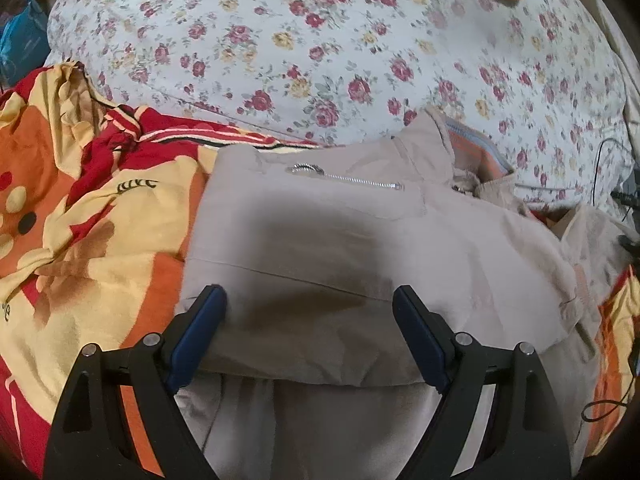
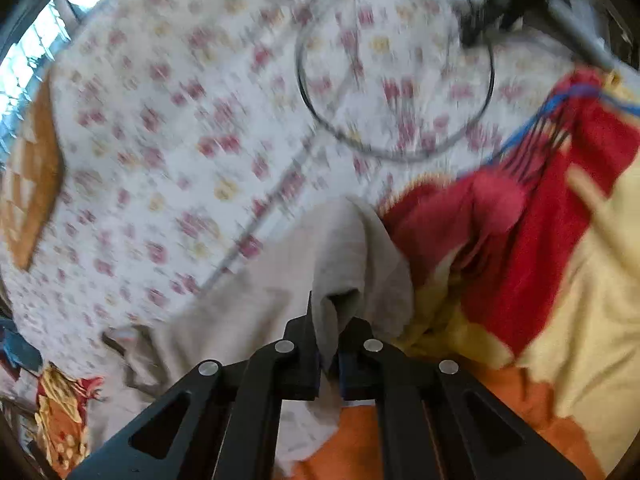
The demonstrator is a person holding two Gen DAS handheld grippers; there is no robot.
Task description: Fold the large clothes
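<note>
Two tools: left tool (image 1: pixel 310 304) spread wide over beige jacket (image 1: pixel 320 232); right tool (image 2: pixel 330 344) clamps its fabric (blurred).

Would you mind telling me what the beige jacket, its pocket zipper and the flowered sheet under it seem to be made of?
Beige jacket: likely a woven cotton-type cloth, matte, with soft creases and stitched seams.
Pocket zipper: probably metal, since its teeth and pull shine silver.
Flowered sheet: thin printed fabric, matte, lying in shallow wrinkles; the fibre cannot be told.
</note>
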